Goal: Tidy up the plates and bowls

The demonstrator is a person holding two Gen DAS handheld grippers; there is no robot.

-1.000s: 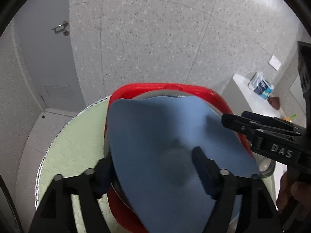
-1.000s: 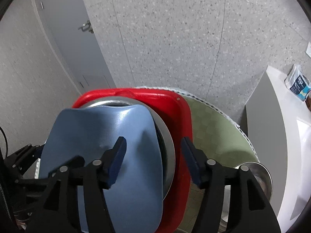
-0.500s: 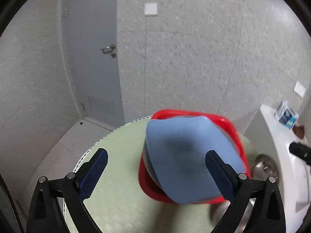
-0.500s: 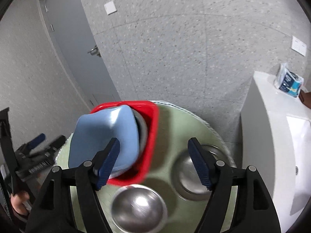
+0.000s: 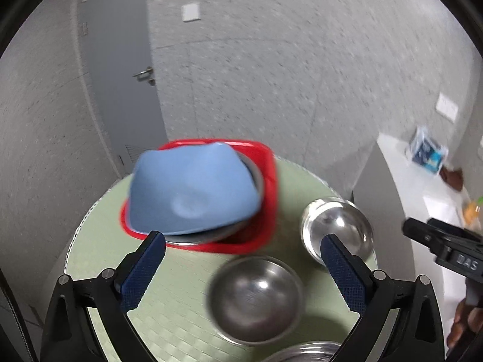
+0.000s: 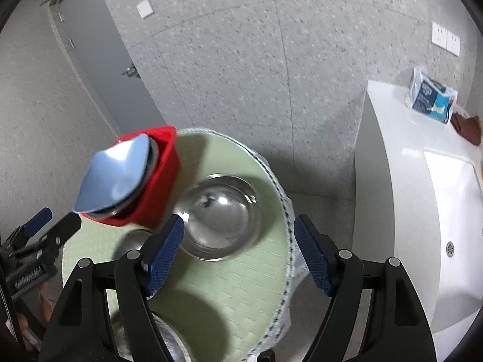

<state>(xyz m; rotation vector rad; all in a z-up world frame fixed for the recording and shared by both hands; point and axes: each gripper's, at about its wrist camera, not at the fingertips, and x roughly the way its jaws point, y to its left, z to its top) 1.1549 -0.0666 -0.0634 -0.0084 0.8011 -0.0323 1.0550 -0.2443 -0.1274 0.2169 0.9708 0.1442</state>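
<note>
A blue square plate [image 5: 193,193] lies on a steel plate [image 5: 256,178], which sits in a red square plate [image 5: 268,199] at the far left of the round green table [image 5: 181,289]. Two steel bowls stand nearer, one [image 5: 256,298] in front and one [image 5: 336,229] to the right. My left gripper [image 5: 244,271] hangs above the table, open and empty. In the right wrist view the blue plate [image 6: 117,178] and red plate [image 6: 160,187] are at the left. My right gripper [image 6: 238,253] is open and empty above a steel bowl [image 6: 220,214].
A white counter [image 6: 392,181] with a sink stands right of the table, with a blue packet [image 6: 430,96] at its back. A grey door [image 5: 120,75] is behind on the left. A third steel rim [image 5: 308,353] shows at the table's near edge.
Both grippers have let go of the blue plate, opened wider, and drawn back and up. The plate now rests on the stack, and the steel bowls have come into view.
</note>
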